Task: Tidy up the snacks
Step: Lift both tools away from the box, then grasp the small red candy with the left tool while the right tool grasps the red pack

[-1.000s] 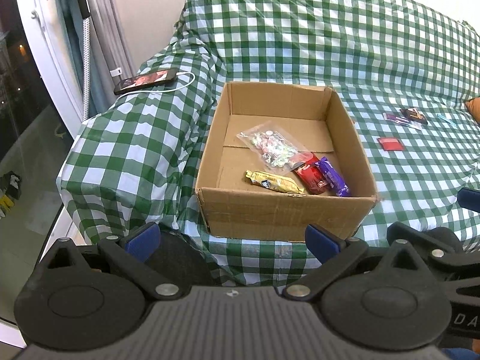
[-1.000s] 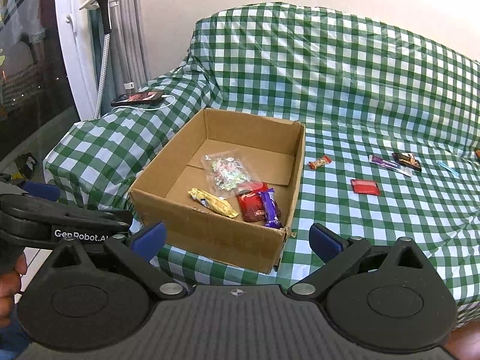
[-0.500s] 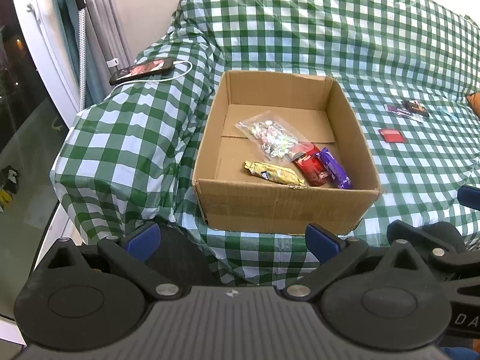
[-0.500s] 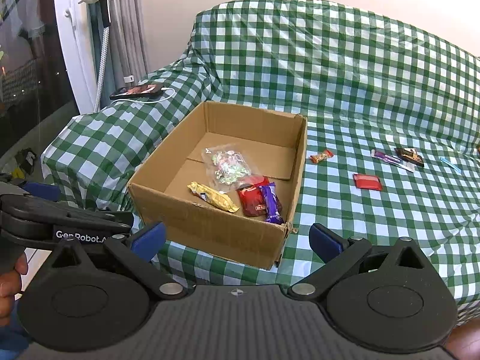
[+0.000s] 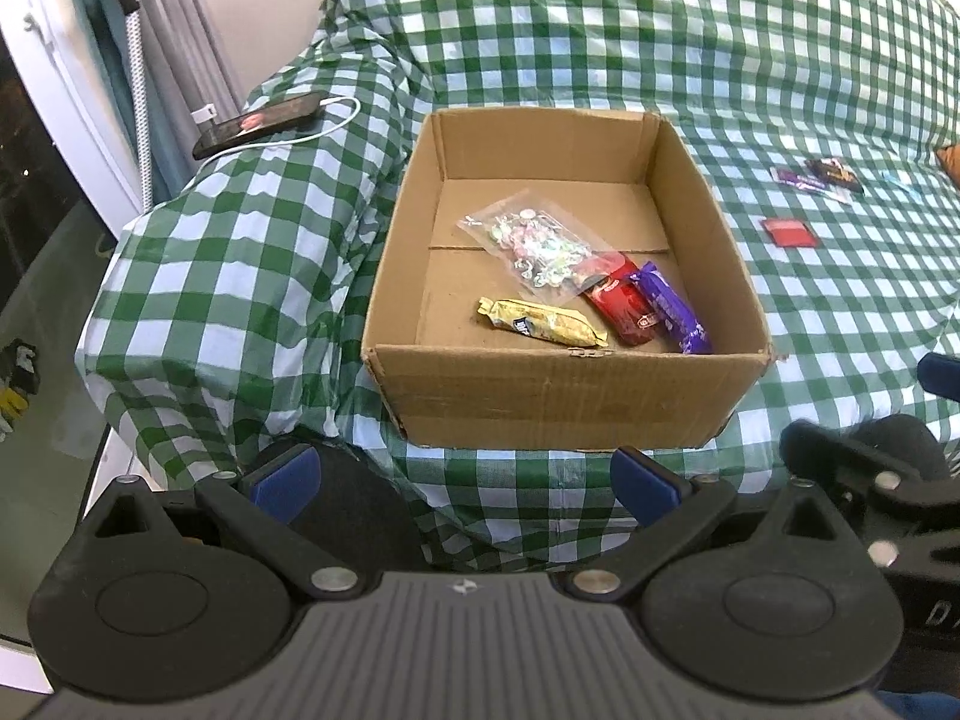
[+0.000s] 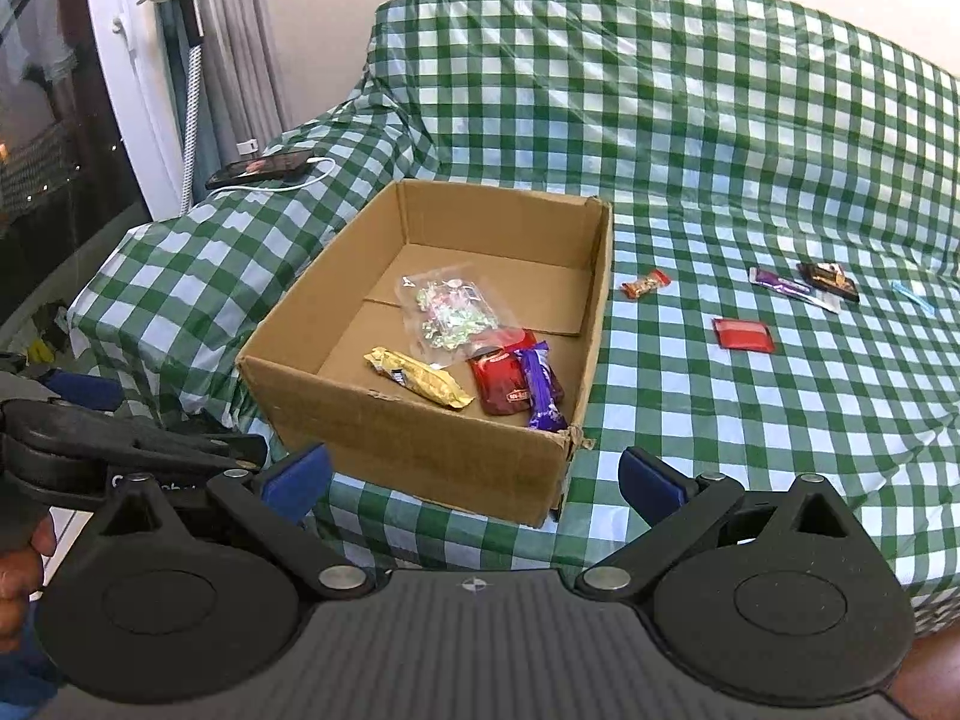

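Observation:
An open cardboard box (image 5: 564, 402) (image 6: 414, 438) sits on the green checked cover. Inside lie a clear candy bag (image 5: 531, 246) (image 6: 453, 309), a gold bar (image 5: 540, 321) (image 6: 420, 378), a red packet (image 5: 621, 303) (image 6: 501, 375) and a purple bar (image 5: 672, 309) (image 6: 543, 387). Loose on the cover to the right are a small orange snack (image 6: 645, 284), a red square packet (image 6: 744, 334) (image 5: 789, 232), a purple stick (image 6: 786, 287) and a dark packet (image 6: 828, 279) (image 5: 834, 173). My left gripper (image 5: 465, 477) and right gripper (image 6: 474, 474) both hang open and hold nothing, short of the box's near wall.
A phone (image 5: 261, 123) (image 6: 261, 167) on a white cable lies on the left armrest. A pale blue stick (image 6: 912, 295) lies at the far right. A glass door and a steamer pole (image 6: 192, 60) stand to the left. The cover drops off at the near edge.
Both grippers have risen and tipped a little, so the box now shows more from above and closer. Nothing on the cover or in the box has moved; both stay open.

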Action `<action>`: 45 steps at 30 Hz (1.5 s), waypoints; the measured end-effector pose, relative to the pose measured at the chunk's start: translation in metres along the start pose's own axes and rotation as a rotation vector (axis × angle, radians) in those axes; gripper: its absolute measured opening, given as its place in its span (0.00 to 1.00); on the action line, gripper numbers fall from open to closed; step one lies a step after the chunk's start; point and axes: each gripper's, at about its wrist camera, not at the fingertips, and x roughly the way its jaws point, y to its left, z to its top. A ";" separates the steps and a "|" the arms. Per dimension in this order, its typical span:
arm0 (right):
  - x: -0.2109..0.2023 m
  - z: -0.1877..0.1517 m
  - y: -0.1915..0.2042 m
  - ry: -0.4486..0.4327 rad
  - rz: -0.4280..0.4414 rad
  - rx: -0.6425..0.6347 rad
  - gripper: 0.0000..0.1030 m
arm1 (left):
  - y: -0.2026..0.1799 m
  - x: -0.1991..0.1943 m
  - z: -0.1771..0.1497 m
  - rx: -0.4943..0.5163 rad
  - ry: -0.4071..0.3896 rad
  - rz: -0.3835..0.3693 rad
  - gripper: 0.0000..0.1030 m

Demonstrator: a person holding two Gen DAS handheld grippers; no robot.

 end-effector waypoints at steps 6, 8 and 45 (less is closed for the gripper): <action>0.002 0.008 -0.031 -0.037 -0.018 0.084 0.99 | -0.018 0.009 0.029 0.031 -0.006 0.002 1.00; 0.000 0.011 -0.047 -0.053 -0.040 0.120 0.99 | -0.031 0.012 0.045 0.047 -0.014 -0.008 1.00; 0.341 0.049 -0.315 0.030 -0.229 0.212 1.00 | -0.340 0.407 0.309 0.522 0.292 -0.062 1.00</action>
